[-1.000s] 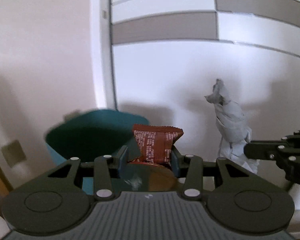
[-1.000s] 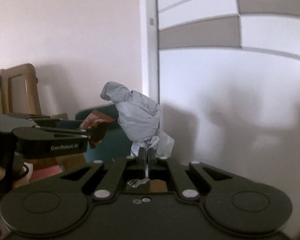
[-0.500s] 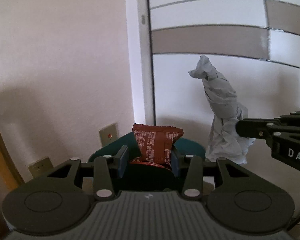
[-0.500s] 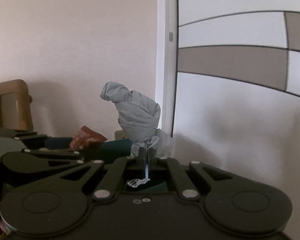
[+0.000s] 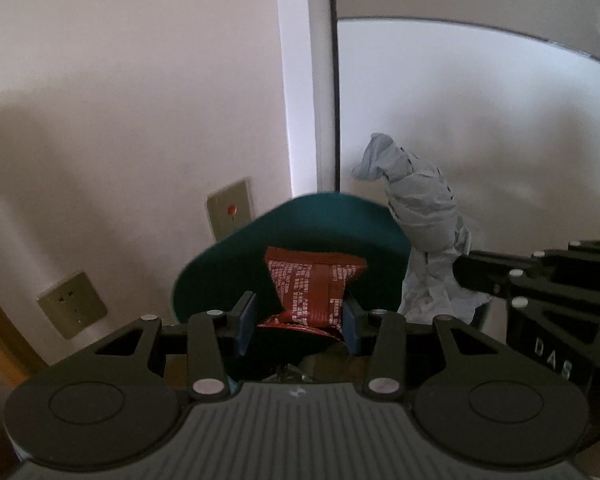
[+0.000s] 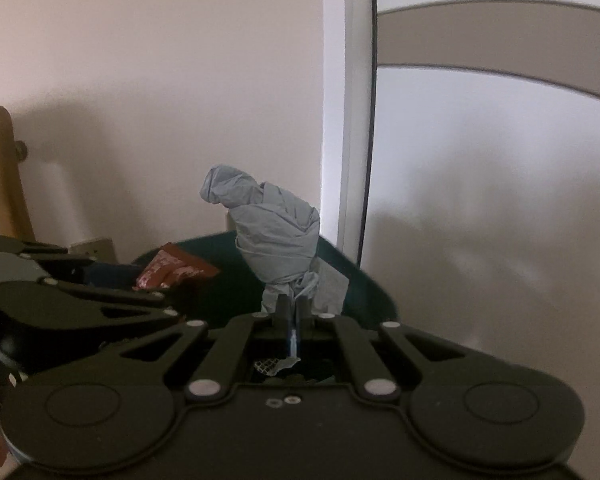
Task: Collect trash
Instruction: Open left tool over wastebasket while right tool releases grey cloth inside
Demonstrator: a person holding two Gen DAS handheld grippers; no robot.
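Teal bin (image 5: 300, 240) rim sits directly ahead of both tools, against wall corner. Left gripper (image 5: 298, 320) clenched on brown snack wrapper (image 5: 314, 284); wrapper upright between blue pads (image 5: 246, 322), held over bin opening. Right gripper (image 6: 293, 308) pinched tight on lower end of grey crumpled tissue (image 6: 274, 232); tissue stands upright above bin's right rim. Grippers side by side, close. Wall sockets (image 5: 72, 304) low left of bin; door frame (image 5: 306, 80) just behind.
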